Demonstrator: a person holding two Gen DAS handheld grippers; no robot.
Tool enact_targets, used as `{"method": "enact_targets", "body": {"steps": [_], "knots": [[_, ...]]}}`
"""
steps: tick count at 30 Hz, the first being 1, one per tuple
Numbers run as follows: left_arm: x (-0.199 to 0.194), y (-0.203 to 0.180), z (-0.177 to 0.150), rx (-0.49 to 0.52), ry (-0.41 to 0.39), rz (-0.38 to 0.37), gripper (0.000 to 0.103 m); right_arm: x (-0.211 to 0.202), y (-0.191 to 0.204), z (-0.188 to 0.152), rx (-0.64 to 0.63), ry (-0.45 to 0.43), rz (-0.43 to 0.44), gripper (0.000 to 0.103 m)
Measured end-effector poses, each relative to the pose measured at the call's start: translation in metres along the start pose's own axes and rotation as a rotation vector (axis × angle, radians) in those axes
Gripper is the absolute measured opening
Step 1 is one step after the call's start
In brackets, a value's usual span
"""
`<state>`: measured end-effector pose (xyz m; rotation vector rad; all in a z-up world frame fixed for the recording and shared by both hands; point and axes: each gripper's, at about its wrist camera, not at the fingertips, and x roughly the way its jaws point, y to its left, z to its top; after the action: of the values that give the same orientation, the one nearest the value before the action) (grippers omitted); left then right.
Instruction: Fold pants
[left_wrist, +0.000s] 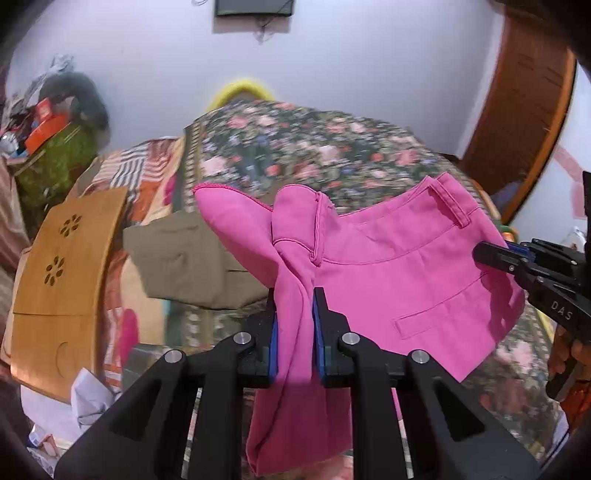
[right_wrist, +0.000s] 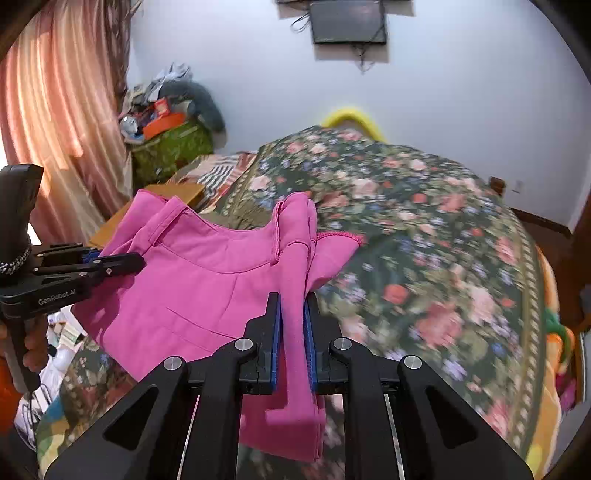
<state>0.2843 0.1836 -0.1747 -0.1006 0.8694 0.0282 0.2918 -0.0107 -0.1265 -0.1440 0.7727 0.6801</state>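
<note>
Bright pink pants (left_wrist: 399, 273) hang in the air above a bed, held at the waistband by both grippers. My left gripper (left_wrist: 295, 314) is shut on a bunched fold of the pink fabric at one end of the waistband. The right gripper (left_wrist: 491, 254) shows at the right edge of the left wrist view, clamped on the other end. In the right wrist view my right gripper (right_wrist: 293, 314) is shut on the pants (right_wrist: 199, 280), and the left gripper (right_wrist: 122, 260) grips them at the left. The legs hang below, partly hidden.
The bed has a dark floral cover (right_wrist: 424, 240). An olive garment (left_wrist: 188, 262) lies on it. A wooden board with flower cutouts (left_wrist: 62, 269) leans at the left. Cluttered boxes on a green-covered stand (right_wrist: 170, 144) and a pink curtain (right_wrist: 62, 122) stand by the wall.
</note>
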Motion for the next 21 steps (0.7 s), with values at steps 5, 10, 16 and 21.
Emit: {"method": "enact_targets", "body": {"steps": [5, 10, 16, 21], "knots": [[0.028, 0.031, 0.005, 0.017, 0.005, 0.075, 0.016, 0.040, 0.019, 0.019, -0.043, 0.025, 0.015, 0.010], [0.054, 0.061, 0.024, 0.002, -0.009, 0.112, 0.016, 0.081, 0.032, 0.045, -0.073, 0.026, 0.006, 0.010], [0.091, 0.085, 0.052, -0.019, -0.025, 0.135, 0.016, 0.125, 0.034, 0.065, -0.089, 0.038, -0.032, 0.010], [0.131, 0.094, 0.056, -0.010, 0.003, 0.170, 0.016, 0.158, 0.028, 0.074, -0.107, 0.059, -0.059, 0.010]]}}
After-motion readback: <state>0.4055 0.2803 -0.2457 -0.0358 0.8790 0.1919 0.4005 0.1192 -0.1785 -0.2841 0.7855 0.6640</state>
